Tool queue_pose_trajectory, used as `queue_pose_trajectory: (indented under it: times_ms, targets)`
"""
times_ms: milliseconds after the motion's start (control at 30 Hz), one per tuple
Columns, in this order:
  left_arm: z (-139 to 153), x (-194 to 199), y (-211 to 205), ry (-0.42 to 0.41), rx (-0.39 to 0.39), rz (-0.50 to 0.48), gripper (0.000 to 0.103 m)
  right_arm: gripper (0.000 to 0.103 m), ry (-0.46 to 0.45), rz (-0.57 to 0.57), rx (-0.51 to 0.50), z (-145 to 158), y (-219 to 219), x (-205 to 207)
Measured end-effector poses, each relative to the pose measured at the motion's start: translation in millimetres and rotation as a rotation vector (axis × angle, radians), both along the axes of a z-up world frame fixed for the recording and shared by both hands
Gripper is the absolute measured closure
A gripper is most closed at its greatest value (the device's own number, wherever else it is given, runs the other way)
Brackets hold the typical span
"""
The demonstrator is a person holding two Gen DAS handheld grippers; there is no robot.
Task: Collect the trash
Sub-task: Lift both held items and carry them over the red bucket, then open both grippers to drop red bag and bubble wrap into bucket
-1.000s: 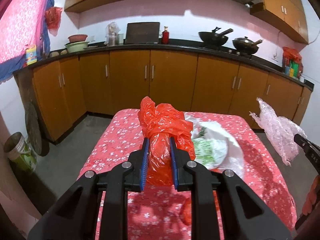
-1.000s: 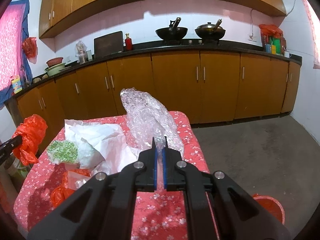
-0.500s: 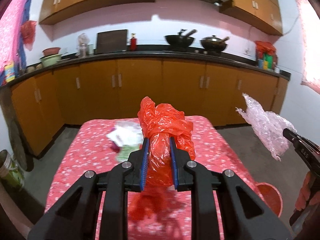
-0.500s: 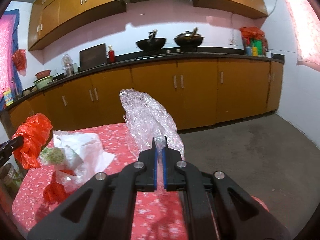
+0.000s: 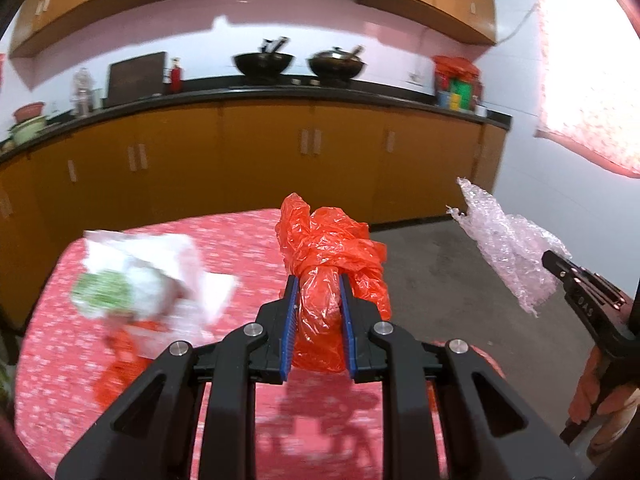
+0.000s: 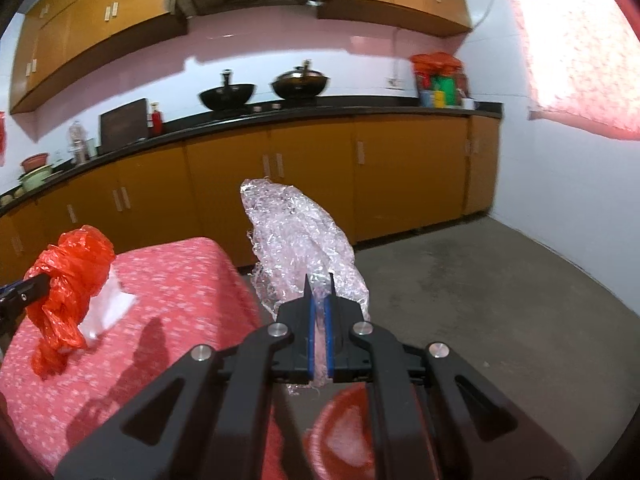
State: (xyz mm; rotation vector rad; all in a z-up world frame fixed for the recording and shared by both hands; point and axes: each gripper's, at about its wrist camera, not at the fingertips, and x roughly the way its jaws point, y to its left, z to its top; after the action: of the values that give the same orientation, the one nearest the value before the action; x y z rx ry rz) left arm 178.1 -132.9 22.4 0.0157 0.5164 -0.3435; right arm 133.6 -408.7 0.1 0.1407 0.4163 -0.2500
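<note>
Orange crumpled plastic bag [image 5: 330, 264]: knotted and bunched, pinched between the blue pads of your left gripper [image 5: 318, 294], which is clamped on its lower part; the bag is held up above the table with the red floral cloth [image 5: 240, 236], its top standing over the fingertips; from the right wrist camera the same bag [image 6: 68, 276] shows at the left edge, hanging over the cloth [image 6: 180, 280]. Clear crinkled bubble-wrap sheet [image 6: 304, 244]: gripped by a thin fold between the nearly touching pads of your right gripper [image 6: 319, 296]; the bulk of it rises ahead of the fingertips, beyond the table's right edge and over the grey concrete floor [image 6: 480, 300]; from the left wrist camera it [image 5: 508, 248] juts out of your right gripper [image 5: 554, 260], well apart from the orange bag. White paper and plastic litter with a green printed wrapper [image 5: 132, 280]: lying blurred on the left part of the cloth, with orange scraps beside it. Red round plastic basin [image 6: 348, 428]: on the floor just beside the table, below your right gripper, partly hidden by its black frame. Backdrop: brown wooden cabinets [image 5: 260, 160] under a black counter; two black woks [image 5: 262, 62] on the hob.
</note>
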Motion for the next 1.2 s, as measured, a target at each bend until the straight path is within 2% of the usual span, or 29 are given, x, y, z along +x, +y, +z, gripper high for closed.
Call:
queue_pose_trajectory:
  times_ms: [200, 333, 567, 767, 1100, 1200]
  targets:
    - [-18.5, -8.1, -62.1, 0.053, -0.003, -0.108, 0.083, 0.098, 0.053, -0.083, 0.027, -31.0, -46.6, -21.8]
    - [-36.5, -14.5, -101.7, 0.089, 0.021, -0.176, 0.083, 0.098, 0.111, -0.13, 0.056, -63.4, -72.0, -36.0]
    - [-85.7, -24.6, -162.1, 0.179, 0.09, -0.268, 0.083, 0.098, 0.218, -0.176, 0.102, -117.5, -105.1, -47.8]
    - [-115.3, -22.7, -193.2, 0.236, 0.143, -0.308, 0.083, 0.098, 0.277, -0.174, 0.122, -146.6, -117.3, -44.2]
    - [-144.0, -10.2, -224.9, 0.298, 0.207, -0.35, 0.083, 0.097, 0.338, -0.138, 0.175, -179.6, -120.5, -31.8]
    - [-151.9, -7.3, -231.0, 0.316, 0.224, -0.352, 0.082, 0.094, 0.349, -0.117, 0.187, -187.2, -122.3, -27.2]
